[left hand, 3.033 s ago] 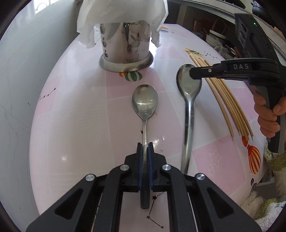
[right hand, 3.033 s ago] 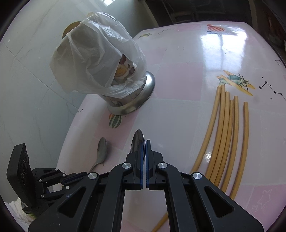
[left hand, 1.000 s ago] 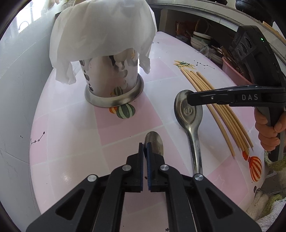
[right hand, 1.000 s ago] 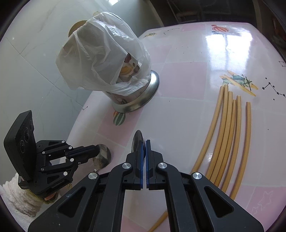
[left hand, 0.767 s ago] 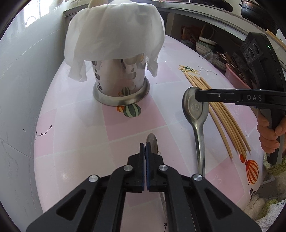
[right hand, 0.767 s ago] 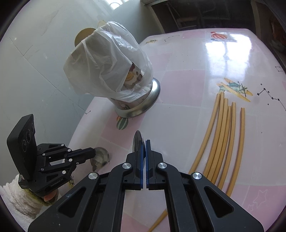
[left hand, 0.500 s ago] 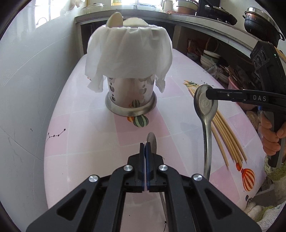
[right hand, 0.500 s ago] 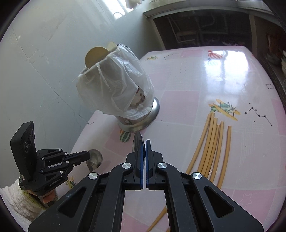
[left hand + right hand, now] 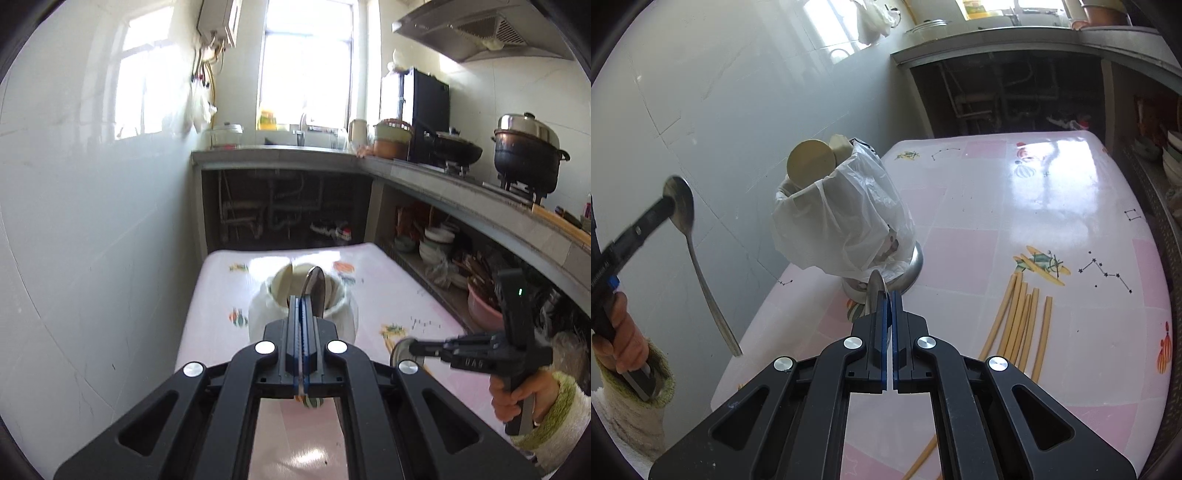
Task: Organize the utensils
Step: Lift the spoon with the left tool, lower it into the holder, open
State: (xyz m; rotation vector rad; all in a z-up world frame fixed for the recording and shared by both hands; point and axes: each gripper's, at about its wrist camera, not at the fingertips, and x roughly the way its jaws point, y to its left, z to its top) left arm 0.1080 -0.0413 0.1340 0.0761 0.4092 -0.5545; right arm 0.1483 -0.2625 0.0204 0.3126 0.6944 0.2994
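My left gripper [image 9: 302, 301] is shut on a steel spoon [image 9: 315, 290], lifted high above the table with the bowl up and the handle hanging down; it also shows in the right wrist view [image 9: 687, 236]. My right gripper [image 9: 887, 295] is shut on a second steel spoon [image 9: 874, 287], whose bowl also shows in the left wrist view [image 9: 402, 351]. The metal utensil holder [image 9: 846, 225], lined with a white plastic bag, stands on the pink table [image 9: 997, 236] and holds pale wooden utensils [image 9: 812, 162]. Several chopsticks [image 9: 1019, 325] lie to the right.
A white tiled wall [image 9: 701, 92] runs along the table's left side. A counter [image 9: 461, 192] with pots and a stove runs behind and right, with bowls on the shelves under it. The table edge is close on the right.
Both grippers have risen with their spoons. The left spoon went from lying low over the table to hanging high in the air, and the holder now sits below and ahead of it.
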